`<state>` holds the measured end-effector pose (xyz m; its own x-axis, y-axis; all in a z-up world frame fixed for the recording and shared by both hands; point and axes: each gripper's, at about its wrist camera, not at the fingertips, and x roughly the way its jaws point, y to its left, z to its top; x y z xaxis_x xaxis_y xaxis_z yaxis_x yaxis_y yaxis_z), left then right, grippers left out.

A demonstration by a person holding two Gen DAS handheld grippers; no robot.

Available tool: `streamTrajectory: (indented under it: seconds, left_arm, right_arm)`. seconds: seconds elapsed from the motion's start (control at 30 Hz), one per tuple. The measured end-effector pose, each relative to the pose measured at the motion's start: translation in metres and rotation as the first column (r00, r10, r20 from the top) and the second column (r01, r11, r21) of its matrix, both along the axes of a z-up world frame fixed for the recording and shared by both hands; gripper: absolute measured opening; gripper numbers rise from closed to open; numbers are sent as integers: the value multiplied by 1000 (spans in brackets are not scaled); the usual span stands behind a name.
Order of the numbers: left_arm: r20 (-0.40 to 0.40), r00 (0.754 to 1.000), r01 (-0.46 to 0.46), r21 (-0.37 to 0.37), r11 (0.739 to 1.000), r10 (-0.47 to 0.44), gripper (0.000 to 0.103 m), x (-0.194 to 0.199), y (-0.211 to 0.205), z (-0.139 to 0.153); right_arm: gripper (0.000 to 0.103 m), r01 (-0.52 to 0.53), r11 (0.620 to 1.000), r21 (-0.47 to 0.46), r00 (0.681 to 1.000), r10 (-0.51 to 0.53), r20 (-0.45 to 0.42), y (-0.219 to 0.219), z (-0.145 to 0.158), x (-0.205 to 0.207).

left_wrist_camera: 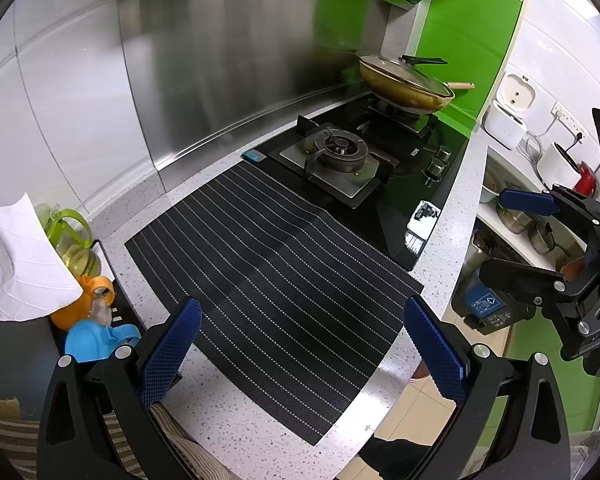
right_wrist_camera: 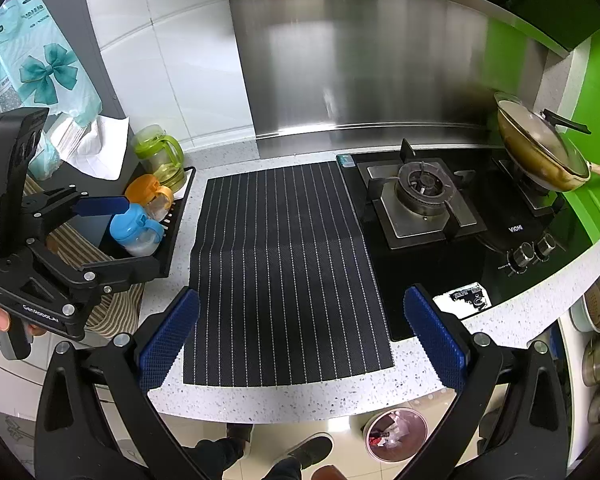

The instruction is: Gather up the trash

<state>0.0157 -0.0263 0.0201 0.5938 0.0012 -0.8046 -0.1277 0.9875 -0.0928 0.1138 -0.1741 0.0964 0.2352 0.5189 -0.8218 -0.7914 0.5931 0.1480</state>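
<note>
A pink trash bin (right_wrist_camera: 396, 434) stands on the floor below the counter edge, with crumpled wrappers inside. A black striped mat (left_wrist_camera: 272, 256) (right_wrist_camera: 284, 264) lies on the speckled counter, and I see nothing on it. My left gripper (left_wrist_camera: 302, 346) hovers open over the mat's near edge, and from the right wrist it shows at the left (right_wrist_camera: 116, 238), open, by the cup rack. My right gripper (right_wrist_camera: 302, 338) is open above the mat's front edge. From the left wrist it appears at the right (left_wrist_camera: 516, 240), open, beyond the counter edge.
A gas stove (right_wrist_camera: 420, 200) with a lidded pan (right_wrist_camera: 540, 152) sits right of the mat. A small teal object (right_wrist_camera: 345, 160) lies at the stove's back corner. Cups (right_wrist_camera: 140, 228) fill a black rack on the left, beside a tissue (left_wrist_camera: 16, 260). A person's shoes (right_wrist_camera: 300, 452) show below.
</note>
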Motion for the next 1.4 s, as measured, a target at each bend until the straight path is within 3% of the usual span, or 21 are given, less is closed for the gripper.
streamTrajectory:
  seconds: [1.4]
  left_arm:
    - [-27, 999, 18, -22, 1000, -18, 97, 9, 5, -4]
  right_arm:
    - [100, 12, 1000, 4, 1000, -12, -8, 0, -5, 1]
